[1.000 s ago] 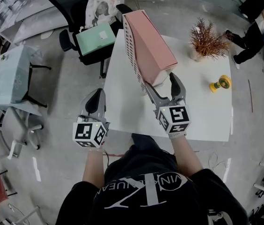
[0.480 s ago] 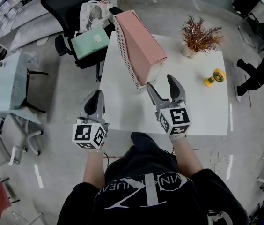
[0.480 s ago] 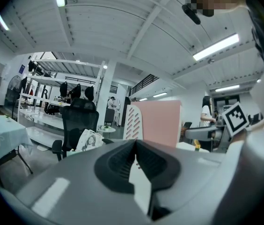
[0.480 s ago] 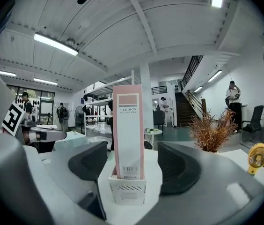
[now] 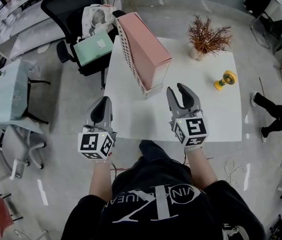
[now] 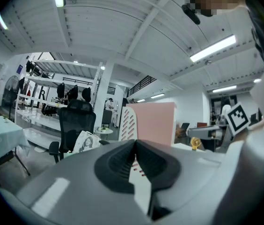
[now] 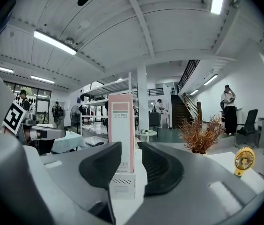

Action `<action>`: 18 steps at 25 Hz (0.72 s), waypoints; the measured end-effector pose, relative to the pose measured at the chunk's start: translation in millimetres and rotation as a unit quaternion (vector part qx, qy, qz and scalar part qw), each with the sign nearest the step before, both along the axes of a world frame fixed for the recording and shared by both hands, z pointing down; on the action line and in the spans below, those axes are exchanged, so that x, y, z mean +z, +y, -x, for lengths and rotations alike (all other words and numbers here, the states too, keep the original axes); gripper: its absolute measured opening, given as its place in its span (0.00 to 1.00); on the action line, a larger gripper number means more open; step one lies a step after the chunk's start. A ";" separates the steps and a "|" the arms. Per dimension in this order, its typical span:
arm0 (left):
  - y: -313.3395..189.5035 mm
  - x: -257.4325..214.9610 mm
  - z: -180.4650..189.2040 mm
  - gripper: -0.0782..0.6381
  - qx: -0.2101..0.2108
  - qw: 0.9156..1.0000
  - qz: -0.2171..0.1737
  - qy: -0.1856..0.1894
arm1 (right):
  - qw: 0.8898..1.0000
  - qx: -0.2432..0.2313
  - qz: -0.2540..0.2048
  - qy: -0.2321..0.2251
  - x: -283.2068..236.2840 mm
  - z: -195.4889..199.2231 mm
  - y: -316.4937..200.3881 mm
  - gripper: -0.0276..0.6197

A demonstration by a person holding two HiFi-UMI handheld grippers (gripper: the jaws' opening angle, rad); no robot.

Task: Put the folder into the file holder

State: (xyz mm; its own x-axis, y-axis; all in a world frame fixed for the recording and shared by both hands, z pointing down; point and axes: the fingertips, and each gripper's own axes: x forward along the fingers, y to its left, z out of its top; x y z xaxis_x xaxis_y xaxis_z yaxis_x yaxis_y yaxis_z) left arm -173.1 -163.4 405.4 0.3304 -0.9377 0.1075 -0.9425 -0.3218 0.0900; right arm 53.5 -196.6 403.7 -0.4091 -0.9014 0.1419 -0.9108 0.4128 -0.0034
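The pink folder [image 5: 146, 44] is standing upright inside the white file holder [image 5: 131, 69], which is sitting on the bench [image 5: 216, 114]. The right tongs [image 5: 177, 90] are hanging just in front of the file holder's near end, apart from it. A second ago they were spread wide around that end of the folder, and since then they have been backing off toward the person. Their jaws are now closing, narrowing with nothing between them; the folder showing through the gap is lying beyond the tips. The left tongs [image 5: 102, 104] are pressed together and empty, to the near left of the file holder, out past the bench edge. Judging by this release and retreat, the folder is standing on its own, so the placing is looking finished.
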 end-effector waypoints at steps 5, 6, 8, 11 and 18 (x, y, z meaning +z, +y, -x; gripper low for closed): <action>3.1 -3.7 -3.1 0.11 -0.001 1.000 -0.005 0.005 | 1.000 -0.006 -0.002 -0.002 -4.7 -5.8 6.5 0.17; 4.0 -4.5 -2.9 0.11 -0.002 1.000 -0.006 0.008 | 1.000 -0.006 -0.004 -0.001 -6.3 -6.7 8.0 0.14; 5.4 -6.5 -2.6 0.11 -0.004 1.000 -0.008 0.011 | 1.000 -0.008 -0.008 -0.001 -9.9 -8.1 10.5 0.10; 6.1 -10.3 -3.1 0.11 -0.004 1.000 -0.013 0.013 | 1.000 -0.010 -0.013 -0.004 -14.8 -10.1 13.1 0.07; 5.8 -30.4 -6.4 0.11 -0.010 0.999 -0.038 0.007 | 0.999 -0.021 -0.018 -0.025 -29.5 -16.6 20.1 0.05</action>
State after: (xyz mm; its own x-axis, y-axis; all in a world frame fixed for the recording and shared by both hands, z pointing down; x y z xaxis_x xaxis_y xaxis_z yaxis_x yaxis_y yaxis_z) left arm -166.8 -157.6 375.0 0.3124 -0.9495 0.0302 -0.9476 -0.3093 0.0796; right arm 70.1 -176.5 374.2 -0.4520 -0.8877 0.0875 -0.8919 0.4509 -0.0332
